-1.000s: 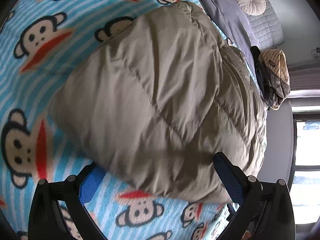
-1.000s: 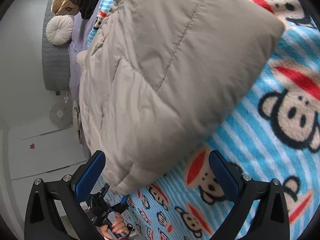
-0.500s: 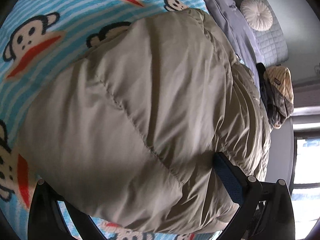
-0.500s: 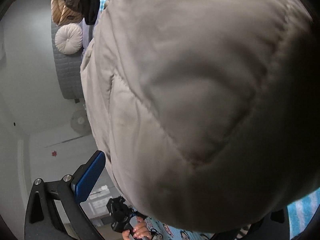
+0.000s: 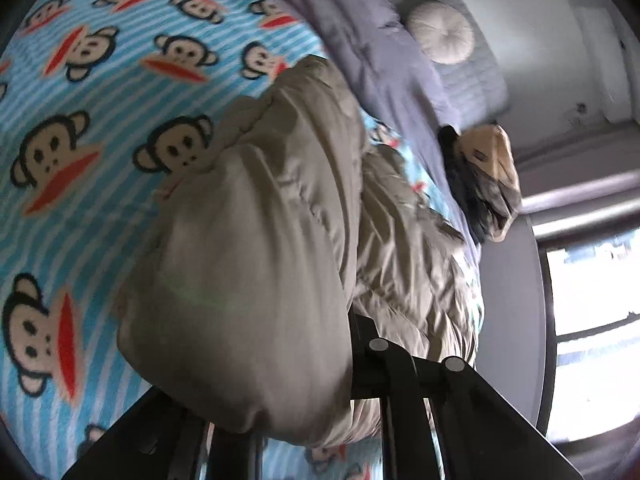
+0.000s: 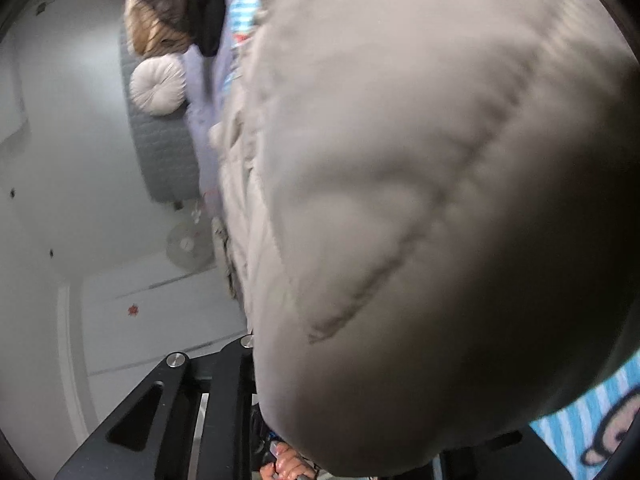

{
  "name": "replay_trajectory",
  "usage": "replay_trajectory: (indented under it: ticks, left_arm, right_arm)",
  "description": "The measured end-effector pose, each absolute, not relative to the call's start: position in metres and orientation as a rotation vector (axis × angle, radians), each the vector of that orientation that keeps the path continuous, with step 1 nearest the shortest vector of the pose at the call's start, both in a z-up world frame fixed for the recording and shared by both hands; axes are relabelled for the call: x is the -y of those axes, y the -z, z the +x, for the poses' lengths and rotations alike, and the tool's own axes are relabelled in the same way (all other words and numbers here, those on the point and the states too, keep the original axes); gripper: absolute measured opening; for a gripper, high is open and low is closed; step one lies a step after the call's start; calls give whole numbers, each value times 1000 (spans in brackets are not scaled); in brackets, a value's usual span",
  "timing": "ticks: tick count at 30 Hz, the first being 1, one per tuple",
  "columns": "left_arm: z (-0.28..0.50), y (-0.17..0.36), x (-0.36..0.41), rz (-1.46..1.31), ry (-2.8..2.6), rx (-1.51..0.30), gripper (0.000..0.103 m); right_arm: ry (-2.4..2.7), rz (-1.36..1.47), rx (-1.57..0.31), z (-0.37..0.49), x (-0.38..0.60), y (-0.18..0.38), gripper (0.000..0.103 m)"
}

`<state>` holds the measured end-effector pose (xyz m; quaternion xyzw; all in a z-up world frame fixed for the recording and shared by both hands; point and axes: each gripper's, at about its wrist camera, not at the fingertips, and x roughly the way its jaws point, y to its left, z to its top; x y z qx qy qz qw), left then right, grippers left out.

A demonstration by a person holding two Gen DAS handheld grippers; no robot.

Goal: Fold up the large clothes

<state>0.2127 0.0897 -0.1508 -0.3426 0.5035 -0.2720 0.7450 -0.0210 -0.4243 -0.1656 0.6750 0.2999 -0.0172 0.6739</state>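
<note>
A large beige quilted puffer jacket (image 5: 280, 220) lies on a bed with a blue striped monkey-print blanket (image 5: 80, 92). My left gripper (image 5: 276, 420) is shut on a bunched edge of the jacket, which bulges over the jaws and hides the fingertips. In the right wrist view the jacket (image 6: 420, 200) fills most of the frame. My right gripper (image 6: 340, 440) is shut on its edge, with the fingertips buried in the fabric. The rest of the jacket trails away towards the head of the bed.
A grey-purple duvet (image 5: 380, 52), a round cream cushion (image 5: 440, 32) and a pile of dark and tan clothes (image 5: 488, 176) lie near the headboard. A window (image 5: 592, 312) is at the right. A white wall and a fan (image 6: 188, 244) stand beyond the bed.
Both grippers moved in onto the jacket's near edge and closed on it. The jacket edge has lifted and bunched up in front of both cameras.
</note>
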Motion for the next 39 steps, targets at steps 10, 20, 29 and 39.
replay_trajectory:
  ticks: [10,20,29,39]
  left_arm:
    - [112,154,-131,-664,642,-1262,16]
    - [55,207,-144,-538,573,-1450,17]
    - [45,143,-168,-268,540,-1412,30]
    - [91,96,-174,-241,438,-1222,30]
  right_arm:
    - [14,1471,-820,-122,397,154,22]
    - [181,1459,-986,-170,386,190,36]
    - [402,1085,-1145,-195,395,119,63]
    - [576,833,-989,-165,405,69,25]
